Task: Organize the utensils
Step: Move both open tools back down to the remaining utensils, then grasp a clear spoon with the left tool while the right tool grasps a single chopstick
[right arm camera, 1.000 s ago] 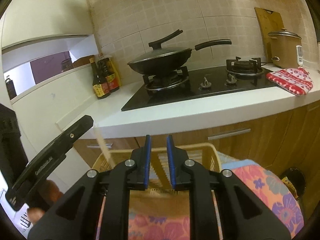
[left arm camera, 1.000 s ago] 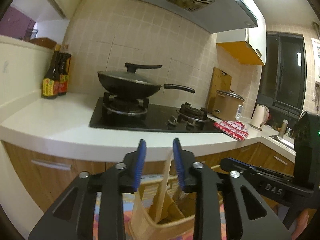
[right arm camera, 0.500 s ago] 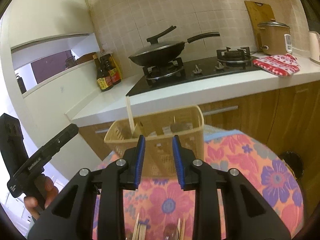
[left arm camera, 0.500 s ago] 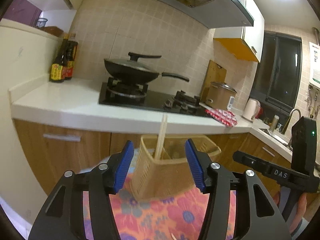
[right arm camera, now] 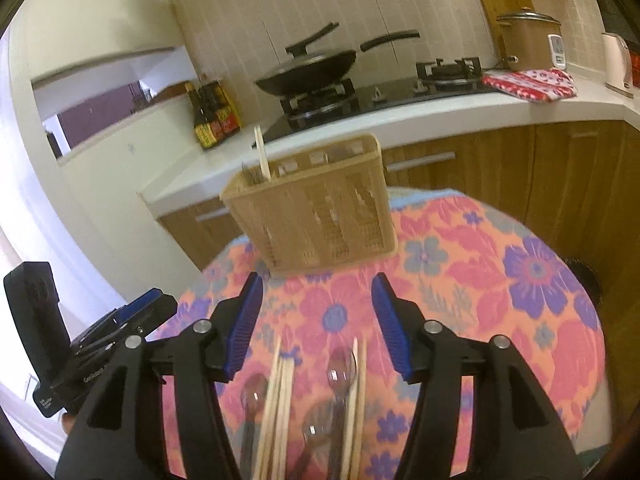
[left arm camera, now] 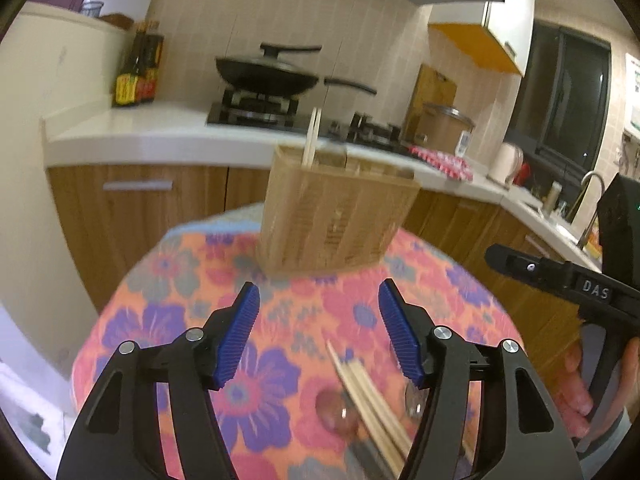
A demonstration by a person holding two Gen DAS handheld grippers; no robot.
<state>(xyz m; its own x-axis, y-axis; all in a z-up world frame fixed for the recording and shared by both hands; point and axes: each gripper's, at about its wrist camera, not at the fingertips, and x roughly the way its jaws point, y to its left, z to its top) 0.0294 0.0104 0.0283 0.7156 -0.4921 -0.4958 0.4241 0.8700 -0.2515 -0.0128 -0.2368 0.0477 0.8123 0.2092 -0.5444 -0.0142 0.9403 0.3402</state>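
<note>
Both grippers farther from basket (right arm camera: pixel 312 208) now; "DAS" label (left arm camera: pixel 595 290).

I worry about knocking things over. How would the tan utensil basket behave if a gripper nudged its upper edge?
The utensil basket looks like thin slotted plastic, so probably light. It stands tall on the flowered cloth with only chopsticks showing above its rim, so it might slide or tip.

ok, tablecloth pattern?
Floral: pink and purple flowers on orange tablecloth; clearest in the right wrist view.
</note>
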